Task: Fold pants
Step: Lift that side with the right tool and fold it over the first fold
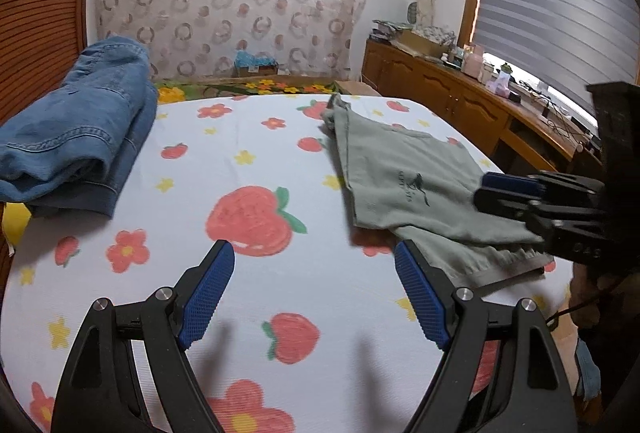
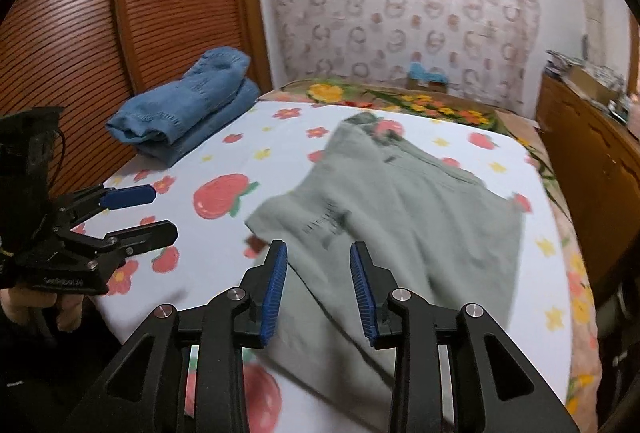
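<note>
Grey-green pants [image 1: 404, 185] [image 2: 400, 201] lie folded on the right half of the strawberry-print sheet [image 1: 240, 161] [image 2: 280, 137], with a dark logo facing up. My right gripper [image 2: 318, 247] [image 1: 486, 191] hovers over the near part of the pants, its blue pads apart and no cloth between them. My left gripper [image 1: 314, 253] [image 2: 164, 212] stands wide open over bare sheet to the left of the pants, holding nothing. The near right end of the pants is hidden behind the right gripper in the left wrist view.
A stack of folded blue jeans [image 1: 76, 137] [image 2: 188, 113] sits at the far left of the bed against a slatted wooden door [image 2: 80, 33]. A wooden cabinet [image 1: 440, 89] [image 2: 592, 161] with clutter on top runs along the right. A hand [image 2: 60, 309] holds the left gripper.
</note>
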`<action>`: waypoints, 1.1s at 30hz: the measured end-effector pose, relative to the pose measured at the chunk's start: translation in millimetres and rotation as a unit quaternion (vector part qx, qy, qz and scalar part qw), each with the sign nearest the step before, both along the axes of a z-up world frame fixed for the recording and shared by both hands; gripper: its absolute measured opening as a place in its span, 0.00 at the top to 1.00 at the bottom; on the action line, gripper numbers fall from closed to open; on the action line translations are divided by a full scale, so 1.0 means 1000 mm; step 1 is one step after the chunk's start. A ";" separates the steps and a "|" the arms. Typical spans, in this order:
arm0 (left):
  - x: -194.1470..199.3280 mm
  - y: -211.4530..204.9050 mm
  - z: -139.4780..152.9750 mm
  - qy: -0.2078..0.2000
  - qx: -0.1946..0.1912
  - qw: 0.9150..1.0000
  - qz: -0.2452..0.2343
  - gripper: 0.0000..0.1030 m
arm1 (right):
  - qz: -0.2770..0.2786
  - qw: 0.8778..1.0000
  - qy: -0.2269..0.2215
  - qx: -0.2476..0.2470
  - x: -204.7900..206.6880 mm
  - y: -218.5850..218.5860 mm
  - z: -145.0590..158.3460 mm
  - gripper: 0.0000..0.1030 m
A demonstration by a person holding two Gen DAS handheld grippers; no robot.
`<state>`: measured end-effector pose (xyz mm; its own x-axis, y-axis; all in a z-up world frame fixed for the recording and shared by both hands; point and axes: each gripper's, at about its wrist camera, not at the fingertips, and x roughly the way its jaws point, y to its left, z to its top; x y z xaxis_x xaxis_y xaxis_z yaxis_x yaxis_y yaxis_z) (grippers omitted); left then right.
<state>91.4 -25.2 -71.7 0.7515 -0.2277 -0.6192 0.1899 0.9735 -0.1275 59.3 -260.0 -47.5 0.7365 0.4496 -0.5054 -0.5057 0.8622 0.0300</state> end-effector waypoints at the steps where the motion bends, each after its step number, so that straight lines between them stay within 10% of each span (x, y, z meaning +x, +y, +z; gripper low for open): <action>1: 0.000 0.002 0.000 -0.001 0.000 1.000 0.001 0.19 | 0.004 1.000 0.003 -0.006 0.006 0.005 0.000 0.67; 33: 0.002 0.030 -0.009 0.002 -0.013 0.999 0.030 0.19 | 0.087 0.986 0.048 -0.133 0.075 0.086 -0.025 0.67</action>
